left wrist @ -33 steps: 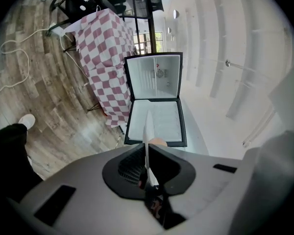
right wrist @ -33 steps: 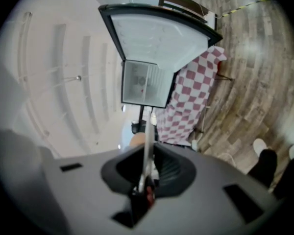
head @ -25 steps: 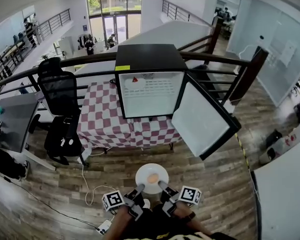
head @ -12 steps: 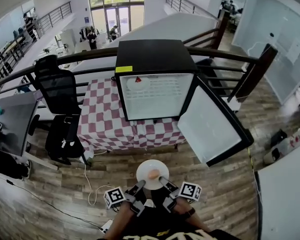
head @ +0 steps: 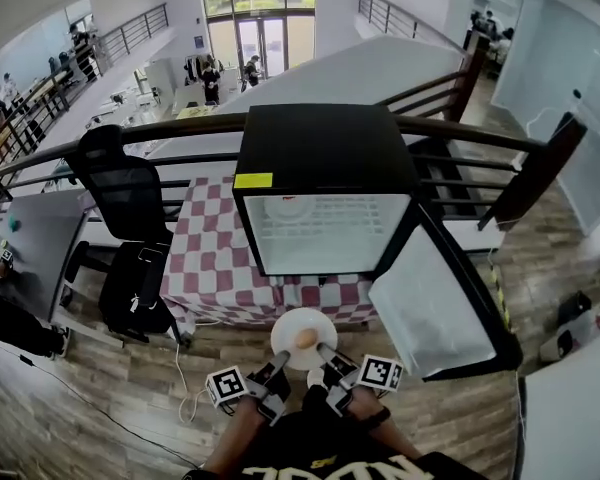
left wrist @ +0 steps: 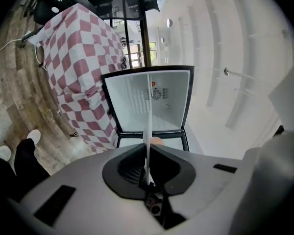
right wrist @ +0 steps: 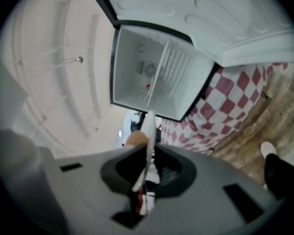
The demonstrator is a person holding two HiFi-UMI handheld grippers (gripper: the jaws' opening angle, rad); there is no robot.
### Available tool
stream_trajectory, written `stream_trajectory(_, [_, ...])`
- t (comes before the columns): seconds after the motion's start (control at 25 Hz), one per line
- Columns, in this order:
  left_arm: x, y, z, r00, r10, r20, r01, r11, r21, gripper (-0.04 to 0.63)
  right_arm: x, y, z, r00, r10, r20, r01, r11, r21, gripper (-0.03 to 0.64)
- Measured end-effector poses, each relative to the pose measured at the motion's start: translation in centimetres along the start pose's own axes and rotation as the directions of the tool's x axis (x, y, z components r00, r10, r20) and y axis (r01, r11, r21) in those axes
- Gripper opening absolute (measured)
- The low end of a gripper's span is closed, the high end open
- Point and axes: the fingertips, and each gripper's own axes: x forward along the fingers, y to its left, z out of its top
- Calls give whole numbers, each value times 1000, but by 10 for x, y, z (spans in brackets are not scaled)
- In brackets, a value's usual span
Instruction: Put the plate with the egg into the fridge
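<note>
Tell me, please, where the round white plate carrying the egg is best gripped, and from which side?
Grip the near rim of the round white plate, level, from the person's side, one gripper either side of centre. It is flat and shallow, so only the rim fits between jaws; the left gripper and right gripper pinch it there.

Grey left gripper [head: 281,357] and right gripper [head: 323,349], black yellow-lettered shirt [head: 280,460], white shoes [left wrist: 33,136].

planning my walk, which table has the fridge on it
The table with the red-and-white checked cloth, straight ahead; the fridge sits on it. The grey desk at left holds none.
</note>
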Motion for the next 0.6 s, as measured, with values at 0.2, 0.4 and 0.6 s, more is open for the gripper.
stream_trajectory(0.2, [41,-4,22,1000,-13,18,12,1000,15,37,21,-3,44,1000,14,-25,-15,999,-52,42])
stream_trajectory(0.4, [79,-1,41,1000,1,20,-2,998,56,37,41,-20,78,998,6,-58,-12,995,-96,43])
stream_trajectory(0.6, [100,10,54,999,29,41,-32,996,80,37,55,-37,96,997,-22,-72,16,996,-92,44])
